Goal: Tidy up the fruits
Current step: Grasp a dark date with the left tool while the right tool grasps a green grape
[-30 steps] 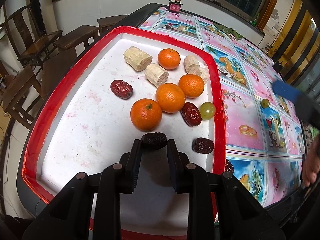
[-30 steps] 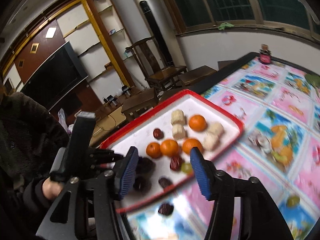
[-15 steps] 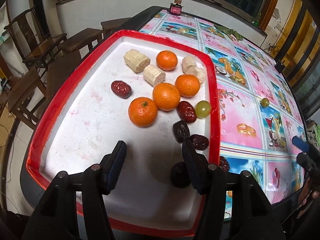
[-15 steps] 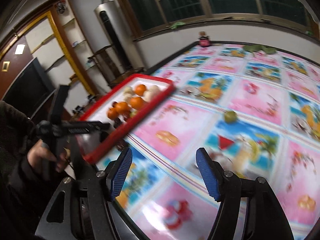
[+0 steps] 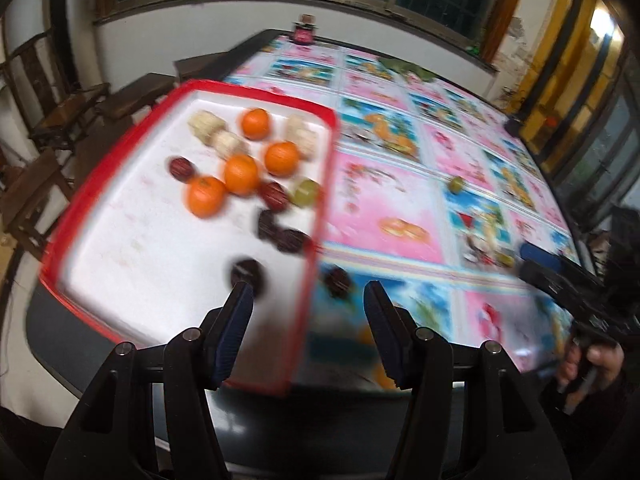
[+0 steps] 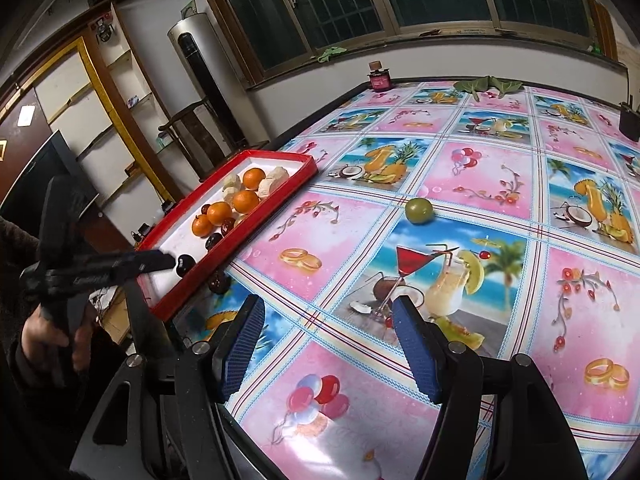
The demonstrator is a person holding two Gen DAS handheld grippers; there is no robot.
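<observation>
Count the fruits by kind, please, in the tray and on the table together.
Oranges: 4
Banana pieces: 4
Dates: 6
Grapes: 2
Total: 16

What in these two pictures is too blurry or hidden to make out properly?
- Left wrist view: motion blur smears the red tray, so the pale chunks cannot be identified.
- Left wrist view: the dark fruit beside the tray is only a smudge.
- Right wrist view: the tray's rim hides part of the green grape.
- Right wrist view: the left tool covers the tray's near corner.
</observation>
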